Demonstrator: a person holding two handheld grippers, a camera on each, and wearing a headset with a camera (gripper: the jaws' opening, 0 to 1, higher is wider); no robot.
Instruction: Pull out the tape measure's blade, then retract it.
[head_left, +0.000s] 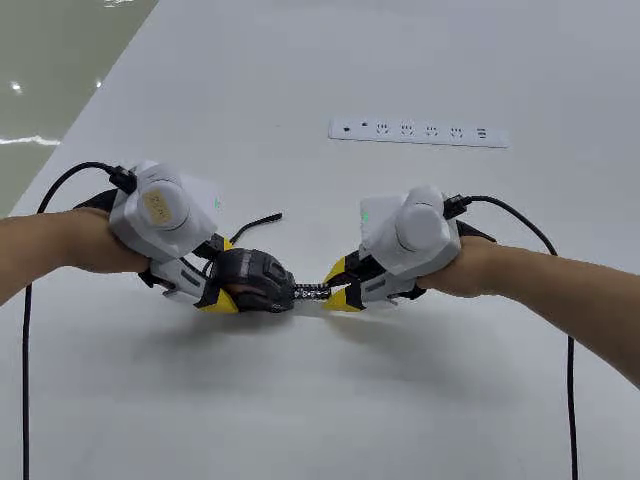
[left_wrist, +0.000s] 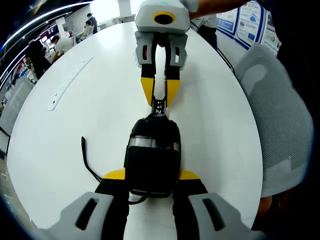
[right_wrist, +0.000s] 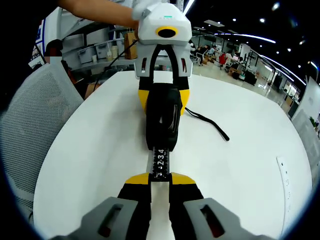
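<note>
A black tape measure (head_left: 252, 281) rests on the white table, and my left gripper (head_left: 222, 290) is shut on its case (left_wrist: 152, 157). A short length of blade (head_left: 311, 292) with printed numbers sticks out toward the right. My right gripper (head_left: 338, 285) is shut on the blade's end (right_wrist: 160, 162), a few centimetres from the case (right_wrist: 162, 116). In the left gripper view the right gripper (left_wrist: 159, 95) faces me, its yellow fingertips (left_wrist: 148, 90) pinching the blade tip (left_wrist: 158, 105). The left gripper (right_wrist: 162, 97) holds the case from behind in the right gripper view.
A white power strip (head_left: 418, 132) lies flat at the back of the table. The tape's black wrist strap (head_left: 255, 224) trails behind the case. Black cables (head_left: 30, 330) run from both grippers off the table's near edge. A mesh chair (left_wrist: 280, 135) stands beside the table.
</note>
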